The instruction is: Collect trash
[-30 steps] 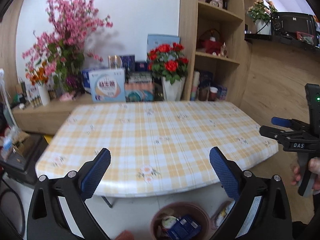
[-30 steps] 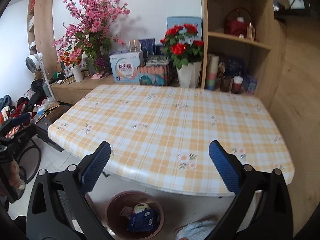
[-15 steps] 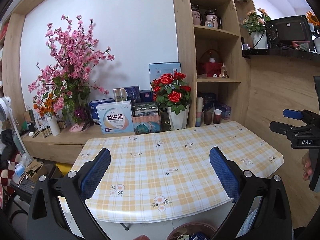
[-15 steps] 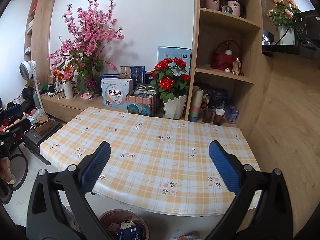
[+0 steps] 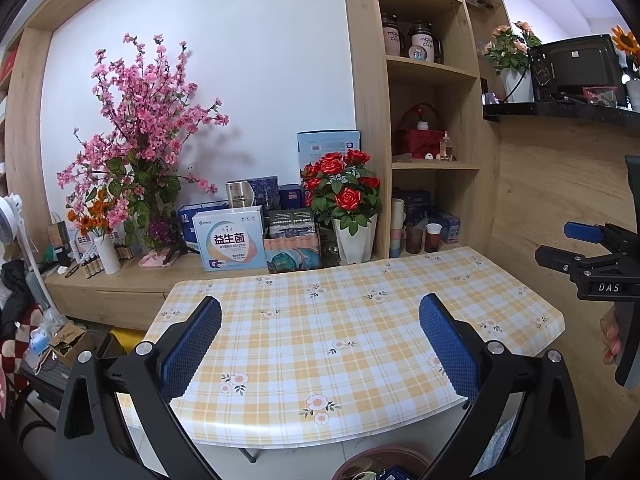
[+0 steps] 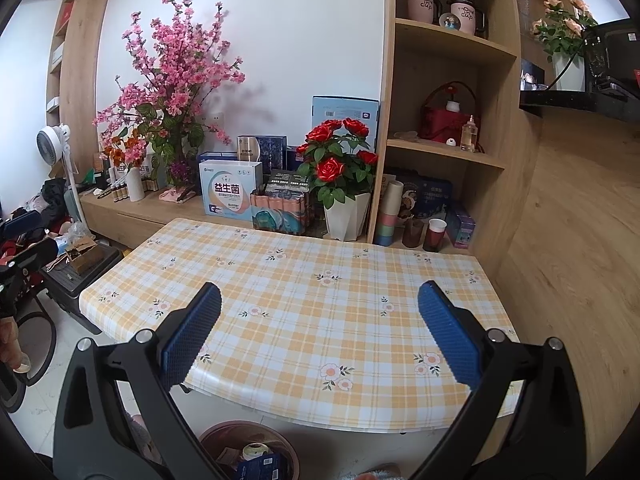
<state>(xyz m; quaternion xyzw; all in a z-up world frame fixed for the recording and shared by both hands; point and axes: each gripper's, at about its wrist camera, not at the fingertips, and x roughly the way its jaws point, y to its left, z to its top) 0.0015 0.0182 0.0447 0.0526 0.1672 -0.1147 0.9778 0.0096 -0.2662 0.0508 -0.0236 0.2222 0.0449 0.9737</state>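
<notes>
Your left gripper [image 5: 320, 338] hangs wide apart and empty over the near edge of the checked table [image 5: 352, 320]. Below that edge, on the floor, sits the brown trash bin [image 6: 250, 446] with a blue packet [image 6: 260, 466] and other scraps inside. Your right gripper [image 6: 319, 332] is likewise spread wide, holding nothing, above the table's near edge.

Table [image 6: 304, 280]: glossy, smooth checked oilcloth with floral print. Shelf unit [image 6: 448, 52]: matt wood-grain finish. Gripper pads [image 6: 192, 336]: blue, finely textured rubber on black plastic arms.
</notes>
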